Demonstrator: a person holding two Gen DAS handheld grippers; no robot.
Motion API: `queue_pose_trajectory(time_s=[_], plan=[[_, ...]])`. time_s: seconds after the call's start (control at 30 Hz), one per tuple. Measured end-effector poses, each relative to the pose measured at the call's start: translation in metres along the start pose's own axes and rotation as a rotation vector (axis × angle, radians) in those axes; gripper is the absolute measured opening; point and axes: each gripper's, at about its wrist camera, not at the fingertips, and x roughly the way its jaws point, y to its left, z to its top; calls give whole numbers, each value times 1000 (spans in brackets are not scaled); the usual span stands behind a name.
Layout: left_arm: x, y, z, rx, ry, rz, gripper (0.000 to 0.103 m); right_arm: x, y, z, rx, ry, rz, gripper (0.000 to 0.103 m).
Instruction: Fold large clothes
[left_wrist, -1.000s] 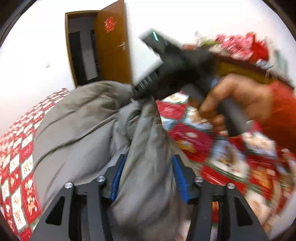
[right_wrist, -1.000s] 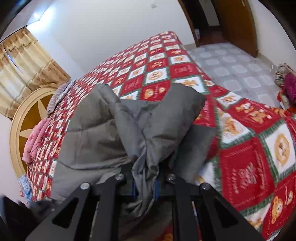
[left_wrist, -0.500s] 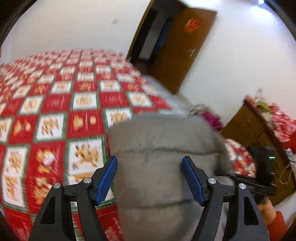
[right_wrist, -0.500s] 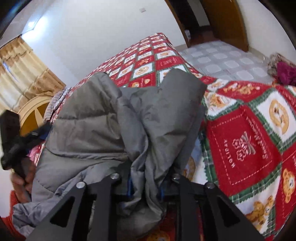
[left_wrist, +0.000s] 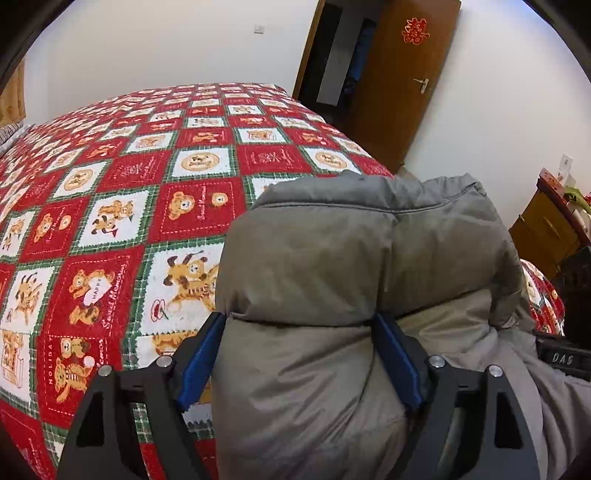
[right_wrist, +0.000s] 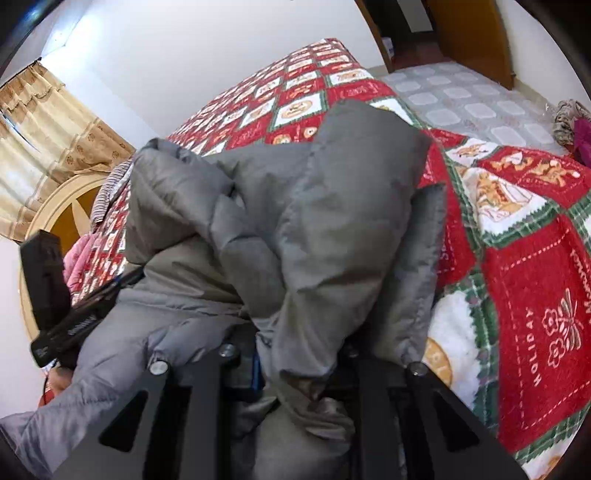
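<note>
A grey puffy jacket (left_wrist: 332, 251) lies bunched near the corner of a bed with a red teddy-bear bedspread (left_wrist: 110, 221). My left gripper (left_wrist: 299, 321) straddles a thick padded fold of it. Its jaws are opening, and the blue pads (left_wrist: 201, 354) stand at the fold's sides without squeezing it. In the right wrist view the jacket (right_wrist: 332, 221) rises in a heap in front of my right gripper (right_wrist: 299, 354). Those jaws are closing on a gathered fold of grey fabric pinched between them. The left gripper's black body (right_wrist: 55, 295) shows at the left edge there.
The bed's edge drops to a tiled floor (right_wrist: 461, 103) with a pile of clothes (right_wrist: 572, 125). A brown door (left_wrist: 399, 74) stands open beyond the bed and a wooden cabinet (left_wrist: 546, 229) is at the right. A round headboard (right_wrist: 59, 206), a curtain (right_wrist: 44, 122) and pink cloth (right_wrist: 79, 254) lie at the far end.
My left gripper has swung round from facing the other hand to looking across the bed, and its jaws have widened around the padded fold. The right gripper has sunk a little with fabric still pinched.
</note>
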Motion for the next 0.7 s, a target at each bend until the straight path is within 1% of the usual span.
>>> queue_pose_trajectory(time_s=[0.03, 0.1, 0.13, 0.17, 0.2, 0.23, 0.27, 0.3, 0.33, 0.37, 0.43, 0.47, 0.5, 0.53, 0.57, 0.6, 0.63, 0.67, 0.7], plan=[[-1, 1, 1, 3, 6, -9, 82, -2, -2, 0, 2, -1, 3, 22], [-1, 4, 3, -2, 14, -26, 83, -13, -2, -1, -3, -11, -15, 36], [-2, 5, 3, -7, 17, -26, 83, -21, -2, -1, 6, -25, -41, 40], [-3, 4, 3, -5, 14, -19, 84, -28, 0, -1, 16, -41, -61, 49], [-3, 3, 3, 1, 11, -10, 84, -39, 2, -1, 24, -72, -93, 60], [-5, 0, 3, 11, 7, 8, 84, -48, 5, 0, 17, -100, -125, 68], [-6, -4, 4, 25, 5, 27, 84, -55, 9, 2, 1, -122, -160, 87], [-7, -7, 5, 35, 5, 39, 84, -60, 14, 3, -26, -145, -217, 102], [-9, -11, 7, 49, 5, 56, 84, -64, 20, 5, -71, -166, -267, 103], [-10, -13, 9, 56, 3, 65, 84, -63, 24, 5, -100, -166, -280, 103], [-8, -15, 10, 55, 4, 74, 84, -49, 29, 10, -151, -112, -300, 103], [-6, -15, 11, 51, 11, 73, 84, -38, 28, 13, -155, -76, -302, 103], [-4, -13, 11, 47, 17, 69, 84, -33, 26, 16, -149, -57, -300, 101], [-2, -11, 11, 38, 27, 59, 85, -28, 24, 19, -134, -47, -285, 101], [-1, -8, 11, 28, 32, 47, 85, -24, 20, 22, -113, -42, -262, 98], [0, -4, 11, 12, 36, 25, 86, -19, 13, 25, -84, -32, -232, 89], [1, 1, 11, -7, 41, 2, 86, -13, 7, 27, -48, -12, -174, 84], [4, 8, 10, -31, 47, -27, 86, -8, 4, 26, -17, 7, -126, 72], [7, 17, 9, -66, 52, -66, 86, -2, 1, 24, 22, 27, -71, 66]])
